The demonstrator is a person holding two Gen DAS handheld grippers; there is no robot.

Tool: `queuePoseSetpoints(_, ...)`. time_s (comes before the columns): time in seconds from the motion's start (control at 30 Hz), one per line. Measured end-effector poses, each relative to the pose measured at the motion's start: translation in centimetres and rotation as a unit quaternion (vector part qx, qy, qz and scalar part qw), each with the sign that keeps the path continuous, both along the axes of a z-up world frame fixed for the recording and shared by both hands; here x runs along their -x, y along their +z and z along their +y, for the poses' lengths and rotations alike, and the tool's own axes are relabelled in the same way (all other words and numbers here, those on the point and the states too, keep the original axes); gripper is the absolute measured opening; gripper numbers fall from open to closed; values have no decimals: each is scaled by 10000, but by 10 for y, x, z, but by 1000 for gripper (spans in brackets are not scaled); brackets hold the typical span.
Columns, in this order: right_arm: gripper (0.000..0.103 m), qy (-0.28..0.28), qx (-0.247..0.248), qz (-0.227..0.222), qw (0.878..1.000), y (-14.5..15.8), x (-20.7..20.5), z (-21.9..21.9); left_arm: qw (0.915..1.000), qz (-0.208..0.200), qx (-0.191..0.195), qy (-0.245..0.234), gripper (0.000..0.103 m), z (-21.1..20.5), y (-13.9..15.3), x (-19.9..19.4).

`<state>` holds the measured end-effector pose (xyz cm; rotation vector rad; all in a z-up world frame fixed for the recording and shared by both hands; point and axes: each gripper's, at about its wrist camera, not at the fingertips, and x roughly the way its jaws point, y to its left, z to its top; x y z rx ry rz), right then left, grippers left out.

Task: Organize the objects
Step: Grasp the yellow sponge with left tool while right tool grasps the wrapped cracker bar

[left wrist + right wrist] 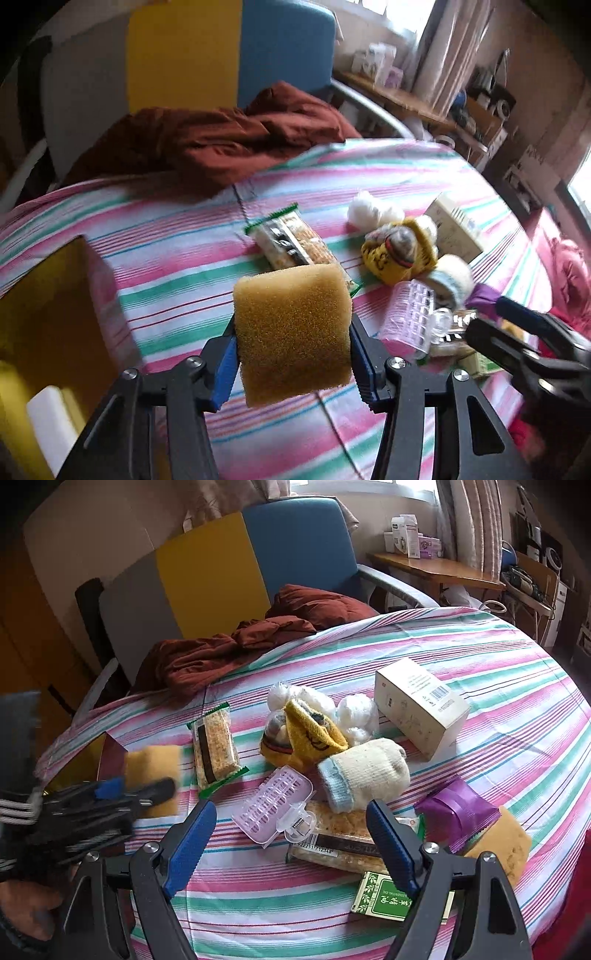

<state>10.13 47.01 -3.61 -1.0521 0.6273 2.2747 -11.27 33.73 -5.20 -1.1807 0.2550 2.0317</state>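
Observation:
My left gripper [291, 350] is shut on a yellow-brown sponge [293, 332] and holds it above the striped tablecloth [177, 266]; the sponge also shows in the right wrist view [155, 768], beside an open box [110, 757] at the left. My right gripper [291, 834] is open and empty, hovering over a pink plastic clip case [273, 808] and a wrapped snack bar [340, 845]. A pile lies in the middle: a yellow sock [306, 734], a cream sock [365, 771], white balls in plastic [354, 712], another snack bar [214, 749].
A white carton [417, 705] stands behind the pile. A purple packet [454, 812], a second sponge [502, 842] and a green box [388, 897] lie at the right. A dark red cloth [229, 650] drapes over a chair [295, 542] behind the table.

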Motion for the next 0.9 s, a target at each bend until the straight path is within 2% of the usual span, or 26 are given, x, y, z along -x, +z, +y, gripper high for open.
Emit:
queuePoseSetpoints(0.17,85,482,-152,-113,9987,7,35,-4,9990,171,-330,235,54,-44,23,-5)
queuePoseSetpoints(0.27,85,854,-286,-265,9956,5,72,-7,9979,157,-461,418,54,-71,30,-5)
queuePoseSetpoints(0.37,84,1229,-399,-565,9900,-6,115,-11,9963,148,-562,631,54,-98,34,-6)
queuePoseSetpoints(0.53,82,1343,-633,-1314,9801,-41,165,-8,9940,114,-590,909,54,-132,34,-5)
queuePoseSetpoints(0.6,81,1365,-463,-1567,9771,-58,174,-3,9925,86,-592,1065,54,-146,33,-2)
queuePoseSetpoints(0.63,74,1425,-381,-1677,9747,-67,177,-2,9917,80,-591,1135,54,-153,32,-2)
queuePoseSetpoints(0.67,74,1476,-363,-1674,9741,-71,177,-2,9906,77,-590,1235,54,-161,31,-1)
queuePoseSetpoints(0.7,65,1517,-360,-1582,9750,-70,176,-2,9892,62,-594,1335,54,-169,31,1)
queuePoseSetpoints(0.73,48,1630,-203,-1484,9752,-68,174,-4,9885,54,-601,1390,54,-175,30,2)
queuePoseSetpoints(0.83,45,1643,-424,-1533,9735,-62,169,-14,9846,47,-565,1655,54,-200,27,3)
queuePoseSetpoints(0.9,45,1717,-403,-1394,9744,-55,163,-20,9820,66,-535,1812,54,-216,25,3)
